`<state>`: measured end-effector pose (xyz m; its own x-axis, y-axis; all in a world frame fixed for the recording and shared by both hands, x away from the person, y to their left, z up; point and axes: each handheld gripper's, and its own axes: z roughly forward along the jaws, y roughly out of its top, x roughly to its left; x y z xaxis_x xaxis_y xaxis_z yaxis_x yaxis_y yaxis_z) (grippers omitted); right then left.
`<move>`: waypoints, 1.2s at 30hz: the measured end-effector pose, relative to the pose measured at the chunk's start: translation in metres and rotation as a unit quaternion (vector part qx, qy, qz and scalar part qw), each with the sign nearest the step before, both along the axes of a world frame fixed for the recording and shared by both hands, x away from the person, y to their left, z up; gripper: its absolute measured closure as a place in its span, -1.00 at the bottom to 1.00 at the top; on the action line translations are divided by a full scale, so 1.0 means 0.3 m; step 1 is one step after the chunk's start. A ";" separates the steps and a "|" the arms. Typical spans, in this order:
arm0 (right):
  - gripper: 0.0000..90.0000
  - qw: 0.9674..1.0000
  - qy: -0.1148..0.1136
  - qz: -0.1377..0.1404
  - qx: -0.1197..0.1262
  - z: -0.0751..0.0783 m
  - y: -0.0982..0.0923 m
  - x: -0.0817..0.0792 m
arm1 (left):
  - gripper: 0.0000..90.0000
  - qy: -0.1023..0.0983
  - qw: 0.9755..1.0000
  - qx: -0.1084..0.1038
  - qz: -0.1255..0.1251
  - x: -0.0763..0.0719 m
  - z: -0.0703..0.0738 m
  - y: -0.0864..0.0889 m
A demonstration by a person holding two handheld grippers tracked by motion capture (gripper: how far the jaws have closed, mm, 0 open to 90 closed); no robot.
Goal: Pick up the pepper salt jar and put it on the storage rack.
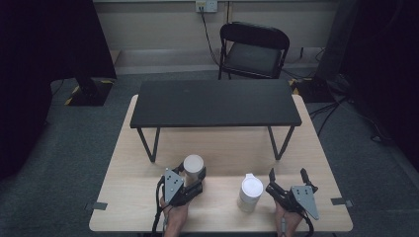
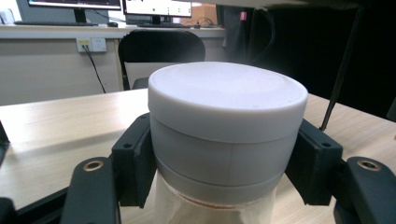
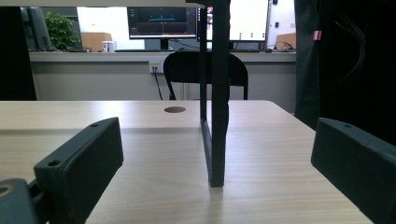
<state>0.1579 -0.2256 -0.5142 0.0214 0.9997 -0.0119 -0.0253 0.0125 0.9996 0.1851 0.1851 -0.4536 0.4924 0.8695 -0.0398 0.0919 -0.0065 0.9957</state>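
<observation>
No brand, label or legible writing on either container; monitor screens at back of room too small to read. Count: 2 grippers, 2 containers, 1 black shelf riser, 1 folding chair, 1 wall socket plate. Left gripper (image 1: pixel 190 178) sits near front-left of the wooden bench (image 1: pixel 123 197), its jaws clamped on the left jar (image 1: pixel 193 164) just under the lid, one pad on each side. In the left gripper view the jar (image 2: pixel 228 135) has a pale grey-white flat lid over a translucent body w/ a faint brownish line below the lid band; jaws as tight as they go round it. Jar is upright, in front of the riser's left leg. Second container (image 1: pixel 251 193), white, w/ a lid that has a small tab, stands upright near front-centre of bench, apart from both grippers, just left of the right one. Right gripper (image 1: pixel 288 177) at front-right, jaws spread wide, nothing between them; right gripper view looks along the bench at the riser's leg (image 3: pixel 214 140). Black shelf riser (image 1: pixel 215 102) spans the far half of bench. Chair (image 1: pixel 253 52) behind, socket plate (image 1: pixel 206 6) on wall w/ a cable plugged in.
</observation>
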 end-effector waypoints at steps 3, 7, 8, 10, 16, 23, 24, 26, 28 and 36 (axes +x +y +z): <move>-0.97 1.000 0.000 0.000 0.000 0.000 0.000 0.000 | -0.24 -0.002 1.000 -0.002 -0.001 -0.008 0.014 0.007; -0.97 1.000 0.000 0.000 0.000 0.000 0.000 0.000 | -0.24 -0.006 1.000 -0.003 -0.001 -0.017 0.034 0.018; -0.97 1.000 0.000 0.000 0.000 0.000 0.000 0.000 | -0.24 -0.006 1.000 -0.003 -0.001 -0.018 0.039 0.020; -0.97 1.000 0.000 -0.001 0.000 0.000 0.001 0.000 | -0.24 -0.009 1.000 -0.003 -0.003 -0.021 0.044 0.025; -0.97 1.000 0.000 0.000 0.000 0.000 0.001 0.000 | -0.24 -0.006 1.000 -0.003 -0.005 -0.021 0.063 0.041; -0.97 1.000 0.001 -0.001 0.000 0.001 0.001 0.000 | -0.24 -0.009 1.000 -0.005 -0.006 -0.018 0.092 0.063; -0.97 1.000 0.000 -0.001 0.000 0.000 0.002 0.000 | -0.24 -0.010 1.000 -0.005 -0.007 -0.017 0.098 0.067; -0.97 1.000 0.000 -0.001 0.000 0.000 0.002 0.000 | -0.24 -0.012 1.000 -0.006 -0.007 -0.017 0.111 0.072; -0.97 1.000 0.000 -0.001 0.000 0.000 0.002 0.000 | -0.24 -0.013 1.000 -0.004 -0.011 -0.015 0.128 0.080; -0.97 1.000 0.000 -0.001 0.000 0.000 0.002 0.000 | -0.24 -0.015 1.000 0.001 -0.027 -0.003 0.175 0.108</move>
